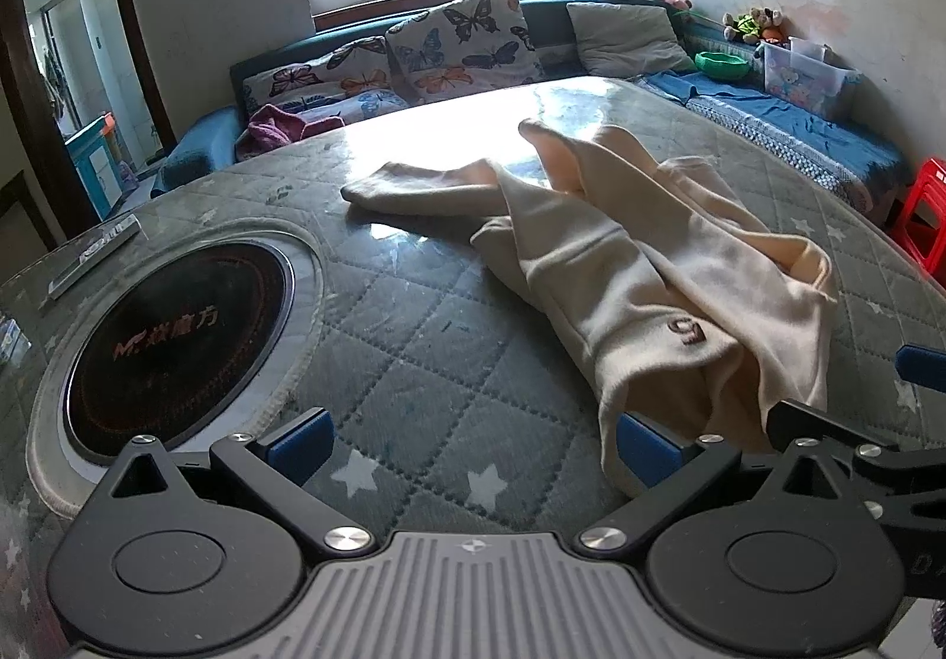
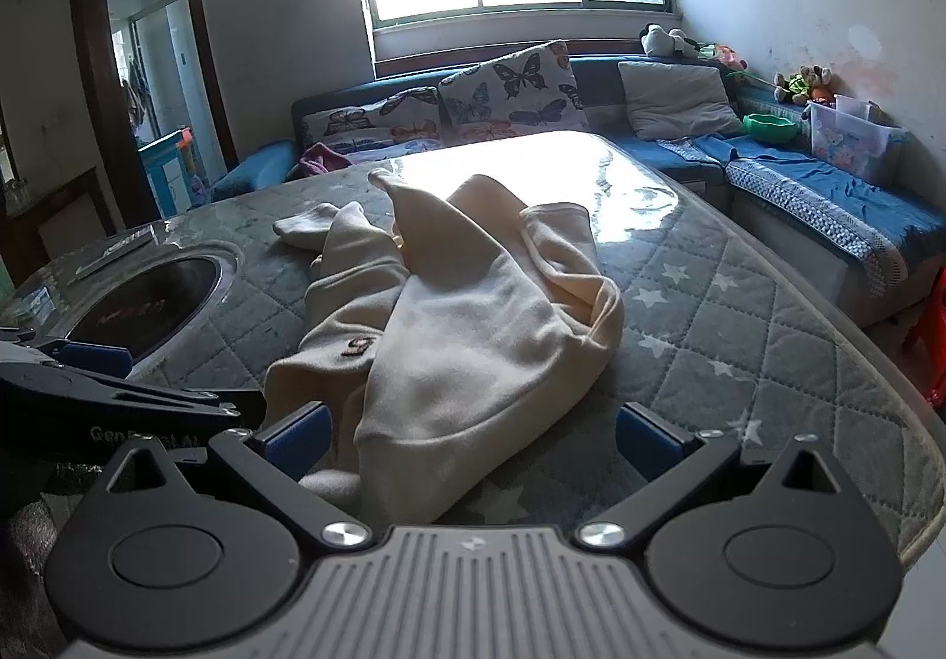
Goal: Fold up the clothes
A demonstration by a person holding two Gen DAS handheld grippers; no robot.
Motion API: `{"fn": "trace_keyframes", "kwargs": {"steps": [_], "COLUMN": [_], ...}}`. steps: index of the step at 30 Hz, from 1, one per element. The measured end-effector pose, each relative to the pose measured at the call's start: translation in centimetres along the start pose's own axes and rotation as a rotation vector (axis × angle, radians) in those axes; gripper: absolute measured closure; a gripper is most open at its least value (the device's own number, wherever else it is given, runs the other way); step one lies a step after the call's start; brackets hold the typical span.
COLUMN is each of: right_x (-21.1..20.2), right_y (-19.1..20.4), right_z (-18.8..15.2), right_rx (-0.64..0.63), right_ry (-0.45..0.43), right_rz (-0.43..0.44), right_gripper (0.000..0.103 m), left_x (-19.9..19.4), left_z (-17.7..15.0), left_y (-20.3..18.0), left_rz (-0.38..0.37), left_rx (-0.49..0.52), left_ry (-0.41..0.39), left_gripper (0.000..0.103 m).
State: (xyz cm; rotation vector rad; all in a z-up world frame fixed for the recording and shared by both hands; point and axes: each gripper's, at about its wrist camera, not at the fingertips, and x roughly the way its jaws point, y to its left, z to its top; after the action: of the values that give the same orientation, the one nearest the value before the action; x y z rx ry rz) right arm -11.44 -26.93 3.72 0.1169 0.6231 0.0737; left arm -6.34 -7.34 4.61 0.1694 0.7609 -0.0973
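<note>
One cream garment [image 1: 638, 269] lies rumpled on the bench [image 1: 414, 340], which wears a grey quilted cover with white stars. The left view shows the whole round black hob [image 1: 177, 340] set in the bench, with a flat silver strip [image 1: 94, 254] past it near the bench edge; the right view shows only part of that hob [image 2: 154, 304]. The right view shows the garment's [image 2: 461, 316] thick hem bunched up close to the camera, and the curved bench [image 2: 786, 363] edge running down the right side. The left gripper [image 1: 473, 446] has its two blue fingers [image 1: 301, 443] wide apart, and the garment's near end lies against the right one. The right gripper [image 2: 473, 443] also has two blue fingers [image 2: 295, 434] wide apart, with the hem between them, not pinched. Each view shows a bit of the other gripper at its side, so the two are close together. The bench has bare room to the left of the garment and past it, where sun shines bright. Behind the bench stands one blue sofa [image 2: 828, 186] with three cushions [image 2: 514, 85], and one red stool [image 1: 922, 221] sits at the right.
</note>
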Motion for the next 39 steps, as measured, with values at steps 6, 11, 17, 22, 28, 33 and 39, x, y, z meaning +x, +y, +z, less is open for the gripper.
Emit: {"fn": "trace_keyframes", "kwargs": {"steps": [6, 11, 17, 22, 28, 33, 39], "right_x": [0.8, 1.7, 3.2, 4.9, 7.3, 9.2, 11.0], "right_y": [-0.3, -0.6, -1.1, -2.1, -2.7, -3.0, -3.2], "right_z": [1.1, 2.2, 3.8, 5.3, 7.3, 8.5, 9.4], "right_rx": [0.004, 0.005, 0.001, 0.010, -0.004, -0.017, -0.018], "right_ry": [0.006, 0.012, 0.011, 0.017, 0.027, 0.033, 0.041], "right_rz": [0.001, 0.003, 0.007, 0.012, 0.032, 0.042, 0.068], "right_gripper": [0.000, 0.000, 0.000, 0.000, 0.000, 0.000, 0.000], "left_x": [0.7, 1.4, 3.3, 5.0, 6.7, 8.0, 9.5], "left_z": [1.1, 2.3, 3.9, 5.6, 8.1, 9.6, 10.7], "left_y": [0.5, 1.0, 1.6, 1.9, 2.3, 2.2, 1.5], "left_rz": [0.001, 0.009, 0.022, 0.023, 0.022, 0.001, -0.011], "left_rx": [-0.013, -0.025, -0.040, -0.058, -0.078, -0.096, -0.084], "left_ry": [0.011, 0.015, 0.032, 0.041, 0.025, 0.023, 0.035], "left_gripper": [0.000, 0.000, 0.000, 0.000, 0.000, 0.000, 0.000]}}
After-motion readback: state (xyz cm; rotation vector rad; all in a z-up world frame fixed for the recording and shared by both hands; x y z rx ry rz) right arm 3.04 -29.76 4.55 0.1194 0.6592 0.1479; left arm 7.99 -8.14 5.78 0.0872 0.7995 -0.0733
